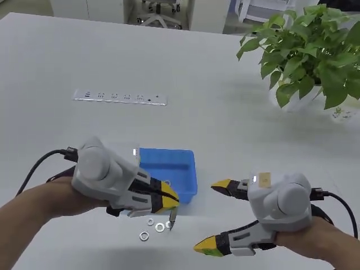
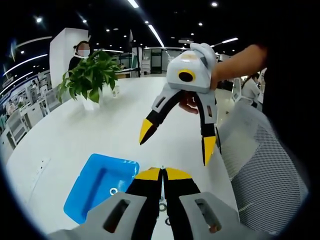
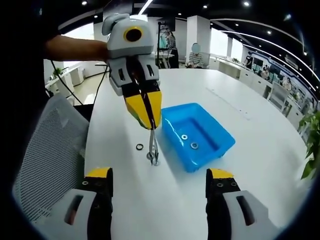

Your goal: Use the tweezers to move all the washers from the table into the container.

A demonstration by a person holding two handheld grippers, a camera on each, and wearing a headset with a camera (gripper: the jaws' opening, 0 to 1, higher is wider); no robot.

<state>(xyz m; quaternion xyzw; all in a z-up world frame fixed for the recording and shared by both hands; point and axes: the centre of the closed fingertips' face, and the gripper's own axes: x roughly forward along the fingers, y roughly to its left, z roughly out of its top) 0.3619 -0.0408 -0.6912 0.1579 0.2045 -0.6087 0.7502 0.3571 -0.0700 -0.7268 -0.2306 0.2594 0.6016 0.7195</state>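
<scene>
The left tongs are clenched on the tweezers, tips at a washer; the right tongs are released. The washer should be pinched squarely and lifted straight before crossing to the container.

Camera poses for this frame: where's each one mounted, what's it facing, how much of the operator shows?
Head view: on the headset, facing forward and down at the table; shows both forearms, left claw, right claw.
Left gripper view: on the left claw, along its shut jaws toward the open right claw and its forearm.
Right gripper view: on the right claw, between its open jaws toward the left claw gripping tweezers.
Shared: all three see the blue container.
</scene>
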